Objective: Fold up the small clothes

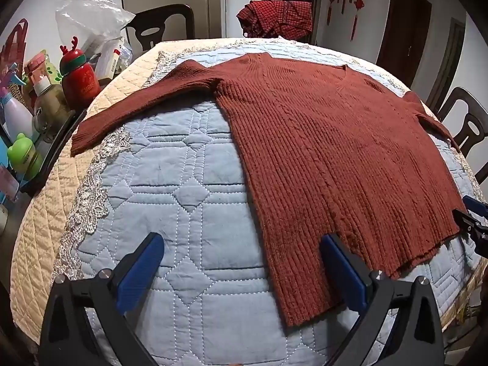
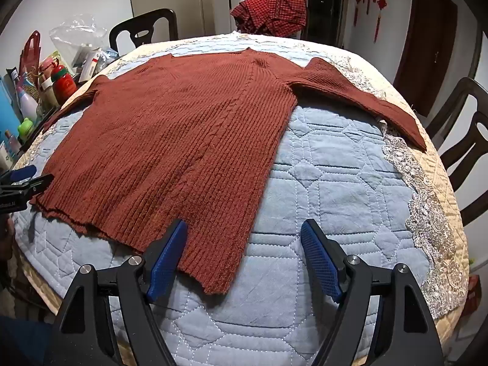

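A rust sweater [image 1: 320, 152] lay flat on the blue quilt [image 1: 183, 183], sleeves spread toward 10 and 2 o'clock. The left gripper [image 1: 241, 262] stood wide open and empty at the hem's left corner; the right gripper [image 2: 244, 244], also wide open and empty, hovered at the right corner.

Red reindeer bottle [image 1: 80, 82]: lettering too blurred to read. No other legible text.

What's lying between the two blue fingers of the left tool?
In the left wrist view, only bare blue quilt; the rust sweater has its hem corner by the right-hand finger of the open left tool.
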